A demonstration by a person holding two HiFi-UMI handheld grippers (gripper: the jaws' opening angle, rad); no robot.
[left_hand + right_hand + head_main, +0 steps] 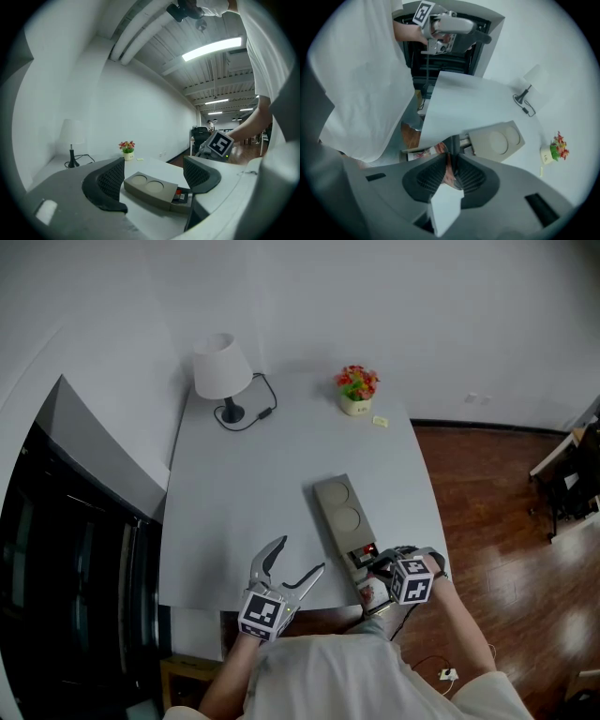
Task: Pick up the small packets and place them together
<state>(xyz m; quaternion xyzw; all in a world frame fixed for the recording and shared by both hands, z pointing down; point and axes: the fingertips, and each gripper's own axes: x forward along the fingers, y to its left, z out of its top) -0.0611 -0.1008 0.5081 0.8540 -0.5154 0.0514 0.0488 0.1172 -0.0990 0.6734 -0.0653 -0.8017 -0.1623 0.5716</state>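
A thin small packet [446,202], reddish at the top and white at its near end, is clamped between the pads of my right gripper [451,161]. That gripper [375,570] points steeply down just above the open drawer [364,557] of a grey box [339,510]. More packets lie in the drawer [423,152]. Another small pale packet [380,421] lies far back by the flower pot [356,390]. My left gripper [298,559] hovers open over the table's near edge, left of the box, with nothing between its fingers [110,180].
The box has two round recesses on its lid [146,185]. A white lamp [223,371] with a black cord stands at the back left. The grey table [244,493] ends just before my body; wooden floor [487,502] lies to the right.
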